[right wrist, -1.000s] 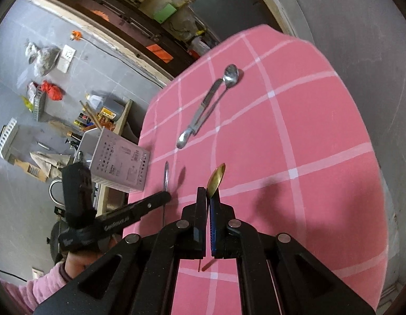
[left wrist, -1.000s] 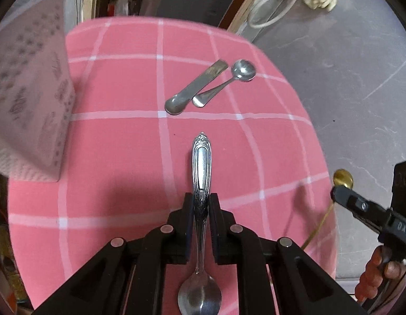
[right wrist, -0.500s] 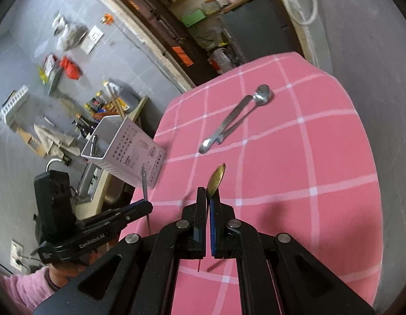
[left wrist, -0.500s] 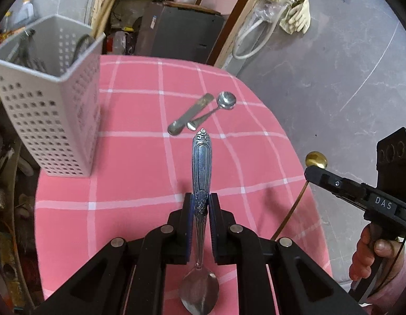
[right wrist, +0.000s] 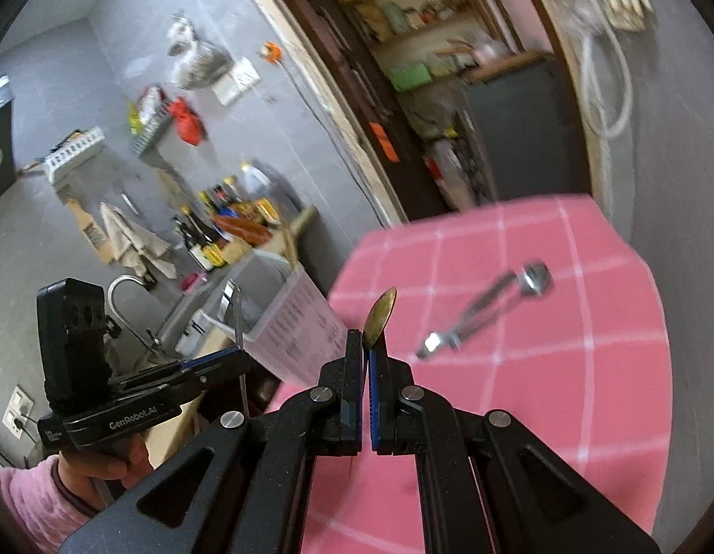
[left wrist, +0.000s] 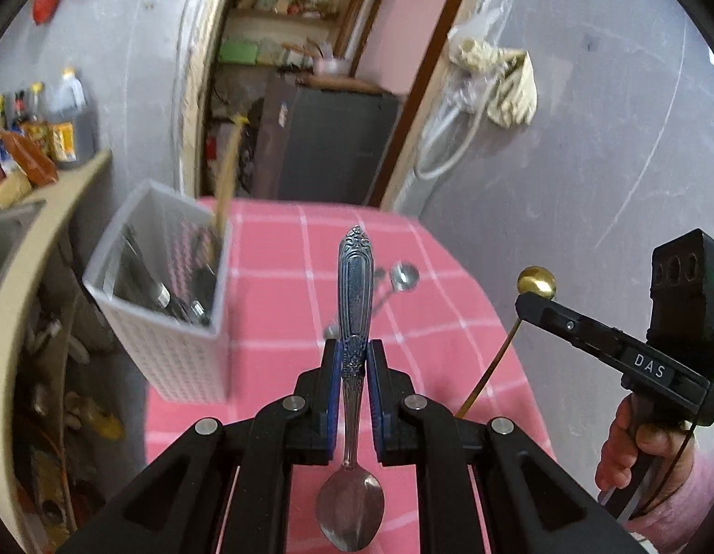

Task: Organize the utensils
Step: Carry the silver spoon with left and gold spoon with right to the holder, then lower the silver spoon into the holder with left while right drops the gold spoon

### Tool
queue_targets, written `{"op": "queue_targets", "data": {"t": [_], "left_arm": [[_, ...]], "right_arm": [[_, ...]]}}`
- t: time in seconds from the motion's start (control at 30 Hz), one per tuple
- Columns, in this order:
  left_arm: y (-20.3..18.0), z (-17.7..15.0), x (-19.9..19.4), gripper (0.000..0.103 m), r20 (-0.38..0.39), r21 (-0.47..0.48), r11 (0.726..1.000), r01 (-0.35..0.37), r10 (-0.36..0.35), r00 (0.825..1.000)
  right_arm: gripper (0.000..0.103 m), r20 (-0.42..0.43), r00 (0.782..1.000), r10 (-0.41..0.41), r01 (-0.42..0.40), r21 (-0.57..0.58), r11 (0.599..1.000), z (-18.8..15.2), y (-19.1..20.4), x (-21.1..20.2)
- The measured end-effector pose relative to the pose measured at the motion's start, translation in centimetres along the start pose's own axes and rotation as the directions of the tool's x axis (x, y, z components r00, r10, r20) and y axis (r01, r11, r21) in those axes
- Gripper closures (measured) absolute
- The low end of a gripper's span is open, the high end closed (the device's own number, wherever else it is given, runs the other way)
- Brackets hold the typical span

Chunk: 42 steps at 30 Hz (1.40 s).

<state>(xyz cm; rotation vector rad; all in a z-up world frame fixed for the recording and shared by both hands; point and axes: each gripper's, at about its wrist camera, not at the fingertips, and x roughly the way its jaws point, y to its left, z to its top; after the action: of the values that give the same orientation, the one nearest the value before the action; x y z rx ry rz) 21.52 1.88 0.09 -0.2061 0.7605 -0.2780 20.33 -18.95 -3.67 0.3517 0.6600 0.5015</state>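
Observation:
My left gripper (left wrist: 354, 346) is shut on a silver spoon (left wrist: 354, 277), ornate handle pointing forward and bowl hanging back toward the camera, held well above the pink checked tablecloth (left wrist: 283, 286). My right gripper (right wrist: 367, 337) is shut on a thin gold spoon (right wrist: 380, 311), whose bowl sticks up past the fingertips. In the left wrist view that gold spoon (left wrist: 535, 280) and the right gripper (left wrist: 525, 300) show at the right. A white perforated utensil holder (left wrist: 172, 346) with several utensils inside stands at the table's left. Two silver utensils (right wrist: 491, 309) lie crossed on the cloth.
A counter with a sink and faucet (right wrist: 126, 295) and several bottles (left wrist: 38, 129) lies left of the table. A dark cabinet (left wrist: 329, 147) and a doorway stand behind it. A grey wall (left wrist: 588, 161) with a hanging hose and gloves runs along the right.
Both grippers have risen with their spoons; the table looks smaller and lower, and the holder's open top has come into view. The right gripper has rolled. Both grips are unchanged.

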Motion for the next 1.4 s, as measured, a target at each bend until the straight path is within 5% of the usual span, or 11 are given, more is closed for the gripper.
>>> {"op": "queue_targets", "data": {"t": [0.27, 0.53, 0.77, 1.03, 1.4], "left_arm": [[2.8, 4.7, -3.0, 0.092, 0.124, -0.072, 0.997, 0.007, 0.002, 0.992], [7.0, 8.5, -3.6, 0.092, 0.29, -0.099, 0.994, -0.039, 0.066, 0.955], [9.7, 10.6, -1.2, 0.092, 0.375, -0.096, 0.992, -0.083, 0.113, 0.92], [10.8, 10.8, 1.8, 0.092, 0.381, -0.077, 0.991, -0.108, 0.129, 0.915], [11.2, 10.9, 3.6, 0.092, 0.411, -0.068, 0.983, -0.172, 0.184, 0.893]], "right_arm": [[0.1, 0.092, 0.991, 0.093, -0.086, -0.07, 0.994, 6.0, 4.1, 0.6], [0.1, 0.162, 0.976, 0.144, -0.126, -0.117, 0.985, 9.9, 8.2, 3.6], [0.1, 0.139, 0.978, 0.153, -0.115, -0.246, 0.963, 9.8, 11.5, 8.0], [0.1, 0.057, 0.986, 0.158, -0.136, -0.284, 0.949, 8.1, 11.7, 11.9], [0.1, 0.06, 0.988, 0.139, -0.115, -0.307, 0.945, 6.1, 12.3, 14.6]]}}
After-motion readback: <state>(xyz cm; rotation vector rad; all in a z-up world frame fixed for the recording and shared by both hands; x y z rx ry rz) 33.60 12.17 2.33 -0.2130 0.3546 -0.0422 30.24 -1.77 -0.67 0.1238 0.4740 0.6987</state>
